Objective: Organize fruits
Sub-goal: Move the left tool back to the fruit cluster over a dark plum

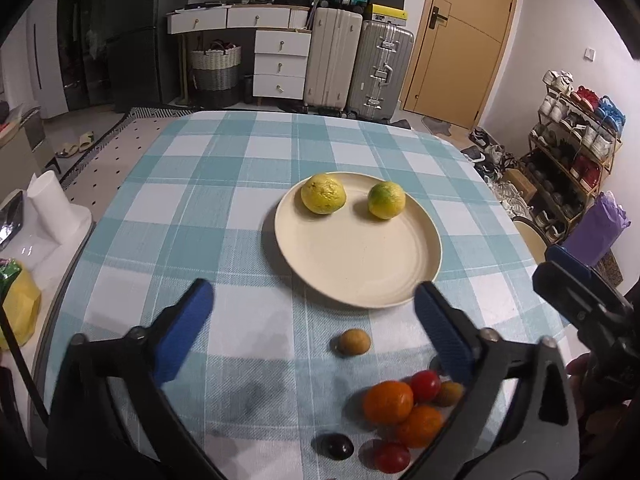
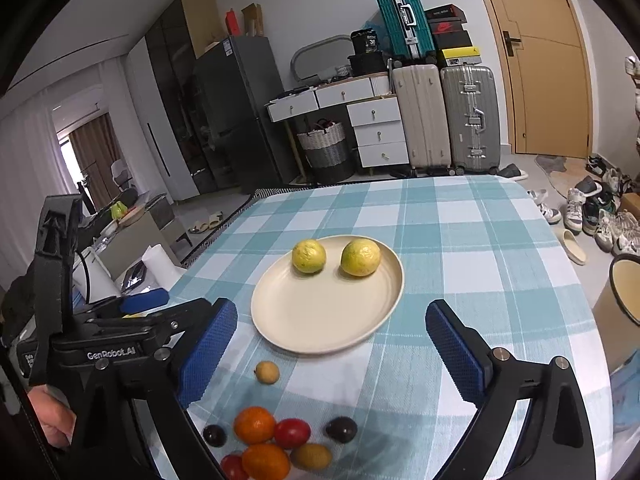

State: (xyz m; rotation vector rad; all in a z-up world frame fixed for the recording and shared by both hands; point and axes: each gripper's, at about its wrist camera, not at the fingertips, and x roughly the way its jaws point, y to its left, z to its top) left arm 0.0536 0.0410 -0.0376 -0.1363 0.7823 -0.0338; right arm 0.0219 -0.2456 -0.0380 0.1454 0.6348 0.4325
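Both the left gripper (image 1: 314,322) and right gripper (image 2: 330,346) are being held open and empty above the loose fruit, presumably for transfer to the plate (image 1: 360,264).

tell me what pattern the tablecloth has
Teal and white checks on the tablecloth, clearest in the right wrist view.

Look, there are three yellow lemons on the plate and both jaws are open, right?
Not quite: the plate holds two lemons, not three. The right wrist view shows it. Both the left gripper and the right gripper do have open jaws.
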